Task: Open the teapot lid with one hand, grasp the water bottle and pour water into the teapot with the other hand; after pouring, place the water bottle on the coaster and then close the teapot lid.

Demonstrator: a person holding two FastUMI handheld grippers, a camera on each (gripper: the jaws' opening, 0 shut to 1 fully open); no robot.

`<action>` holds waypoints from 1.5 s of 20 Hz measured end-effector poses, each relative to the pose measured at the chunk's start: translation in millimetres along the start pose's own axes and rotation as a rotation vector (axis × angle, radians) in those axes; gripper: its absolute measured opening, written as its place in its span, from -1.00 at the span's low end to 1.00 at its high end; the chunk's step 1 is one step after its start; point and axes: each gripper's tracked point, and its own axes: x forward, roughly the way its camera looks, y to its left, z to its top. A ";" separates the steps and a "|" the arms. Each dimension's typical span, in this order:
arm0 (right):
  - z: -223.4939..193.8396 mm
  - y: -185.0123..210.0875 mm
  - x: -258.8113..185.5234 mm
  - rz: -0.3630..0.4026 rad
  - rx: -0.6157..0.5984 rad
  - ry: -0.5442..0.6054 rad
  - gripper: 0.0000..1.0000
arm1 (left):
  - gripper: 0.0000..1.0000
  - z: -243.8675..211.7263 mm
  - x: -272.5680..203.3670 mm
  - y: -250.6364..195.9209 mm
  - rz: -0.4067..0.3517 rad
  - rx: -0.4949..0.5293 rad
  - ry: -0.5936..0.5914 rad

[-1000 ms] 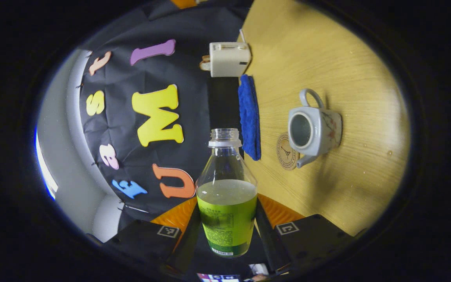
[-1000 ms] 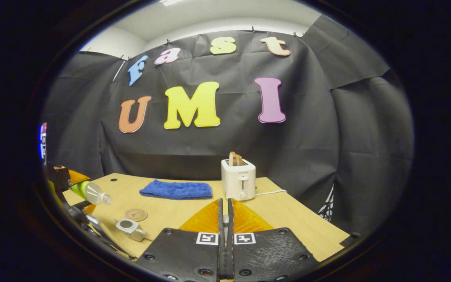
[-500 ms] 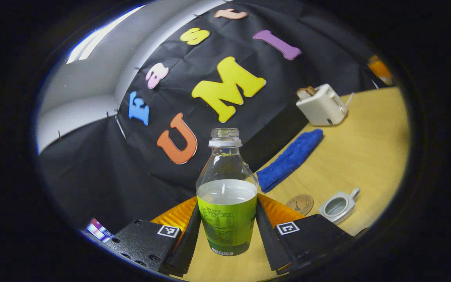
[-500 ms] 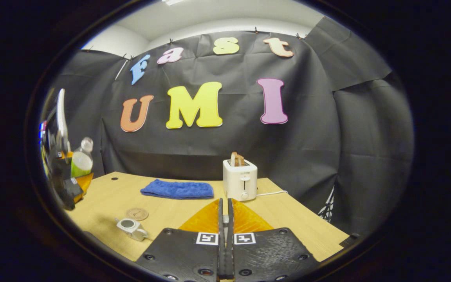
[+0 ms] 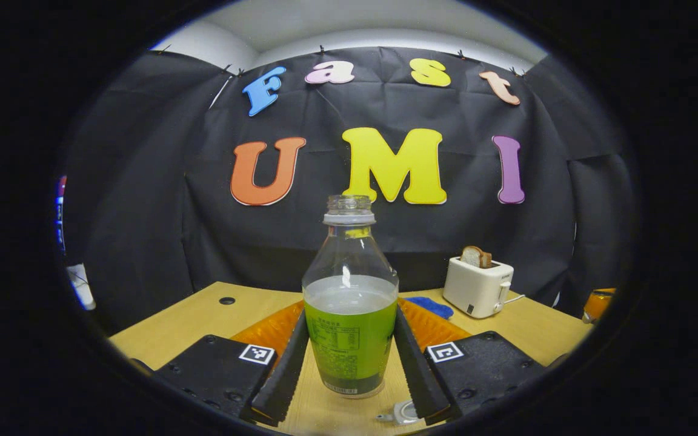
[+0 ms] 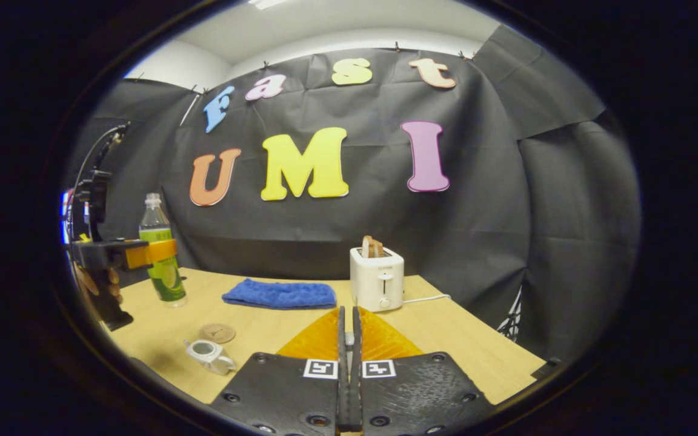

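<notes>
A clear water bottle (image 5: 349, 284) with a green label and no cap stands upright in my left gripper (image 5: 351, 330), which is shut on its lower body. In the right gripper view that bottle (image 6: 161, 260) and the left gripper (image 6: 143, 253) hang at the far left, behind the round coaster (image 6: 217, 332). The white teapot (image 6: 208, 354) sits lidless just in front of the coaster; a bit of it (image 5: 400, 415) shows under the left fingers. My right gripper (image 6: 349, 363) is shut, with a thin pale sliver of the lid pinched between its fingers; the rest of the lid is hidden.
A white toaster (image 6: 377, 278) with bread in it stands at the back of the wooden table (image 6: 458, 339), its cord running right. A folded blue cloth (image 6: 279, 295) lies left of the toaster. A hand (image 6: 103, 284) holds the left gripper at the table's left edge.
The left gripper has rolled from a sideways tilt back to level, bringing the bottle upright. The right gripper has held almost still.
</notes>
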 end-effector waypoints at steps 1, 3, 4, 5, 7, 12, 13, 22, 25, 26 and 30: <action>-0.9 1.1 1.4 0.000 -0.005 0.002 -1.00 | 0.52 -8.3 4.6 1.0 -0.007 -0.016 0.006; -1.7 7.4 1.3 0.012 -0.005 0.004 -1.00 | 0.53 -25.5 26.9 0.8 -0.042 -0.052 0.019; -2.5 12.9 0.7 0.027 -0.012 0.006 -1.00 | 0.53 -36.3 34.3 -2.1 -0.052 -0.063 0.021; -1.8 16.1 0.0 0.030 -0.017 -0.001 -1.00 | 0.53 -46.0 39.6 -2.5 -0.054 -0.062 0.034; 1.7 18.7 0.2 0.020 -0.017 -0.020 -1.00 | 0.53 -64.6 50.0 -3.7 -0.061 -0.056 0.053; -5.8 28.8 3.0 0.026 -0.017 -0.009 -0.99 | 0.54 -98.3 65.1 -8.6 -0.061 -0.038 0.096; -8.3 29.1 4.2 0.028 -0.018 -0.003 -1.00 | 0.54 -102.5 65.3 -10.6 -0.064 -0.033 0.099; -13.6 25.4 8.8 0.014 -0.017 0.017 -0.99 | 0.95 -99.9 62.8 -11.7 -0.043 0.037 0.065; -14.4 28.4 8.6 0.020 -0.017 0.016 -1.00 | 0.95 -91.0 55.5 -10.8 -0.049 0.018 0.051; -13.7 31.3 8.8 0.029 -0.015 0.014 -1.00 | 0.95 -86.5 53.1 -10.2 -0.053 0.015 0.045; -18.6 47.7 8.9 0.066 -0.020 0.018 -1.00 | 0.96 -72.3 35.5 -7.8 -0.073 -0.002 0.026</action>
